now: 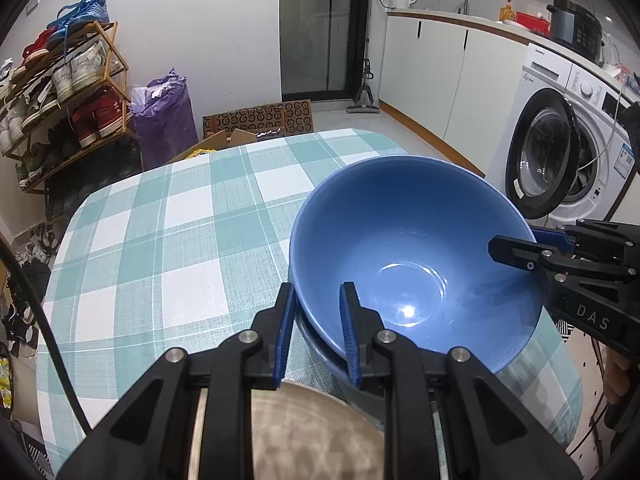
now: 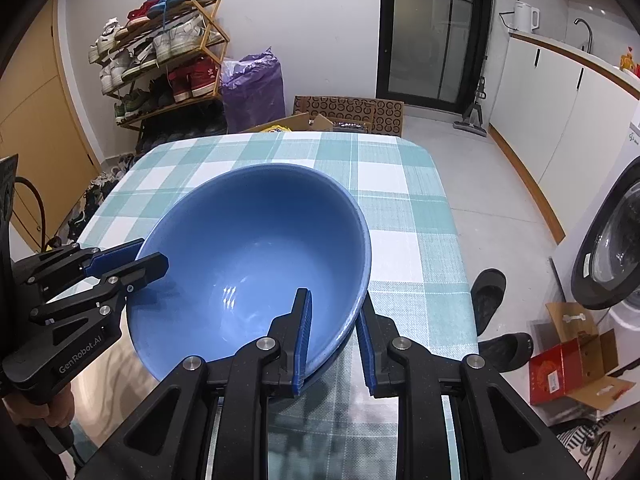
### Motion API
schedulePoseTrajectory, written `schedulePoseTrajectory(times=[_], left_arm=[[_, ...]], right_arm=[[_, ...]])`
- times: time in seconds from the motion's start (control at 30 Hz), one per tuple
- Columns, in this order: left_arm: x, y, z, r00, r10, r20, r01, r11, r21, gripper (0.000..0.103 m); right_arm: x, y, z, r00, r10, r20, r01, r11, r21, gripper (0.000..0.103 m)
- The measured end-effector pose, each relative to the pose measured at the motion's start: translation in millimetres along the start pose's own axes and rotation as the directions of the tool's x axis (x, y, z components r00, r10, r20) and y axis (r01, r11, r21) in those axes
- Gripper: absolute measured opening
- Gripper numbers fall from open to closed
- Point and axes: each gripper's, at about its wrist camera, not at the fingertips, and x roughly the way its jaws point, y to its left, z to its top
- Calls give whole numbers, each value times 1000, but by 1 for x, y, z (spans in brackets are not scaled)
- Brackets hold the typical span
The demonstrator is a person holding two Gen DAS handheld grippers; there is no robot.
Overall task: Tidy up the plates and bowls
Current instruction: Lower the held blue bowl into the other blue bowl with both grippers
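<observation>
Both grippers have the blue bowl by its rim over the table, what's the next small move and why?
Probably ease it straight down, level. The left hand-held gripper and right hand-held gripper each pinch the blue bowl's rim on opposite sides, and a second bowl appears to sit just beneath it, ready for nesting.

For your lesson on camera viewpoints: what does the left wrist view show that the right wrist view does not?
Left wrist only: a black cooker on the counter and a grey dish under the left tool.
Right wrist only: black slippers and a red box on the floor.
Both: the blue bowl, gripped at its rim by both tools, the right tool included, over the checked tablecloth.
</observation>
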Motion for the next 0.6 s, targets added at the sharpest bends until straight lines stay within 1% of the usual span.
schedulePoseTrajectory(times=[0.4, 0.6], left_arm=[[8, -2, -4, 999, 33, -14, -32, 999, 24, 21], [9, -3, -5, 999, 36, -19, -36, 999, 25, 21]], right_arm=[[6, 6, -4, 1000, -9, -12, 9, 1000, -22, 22], [6, 9, -6, 1000, -26, -12, 25, 999, -42, 22]])
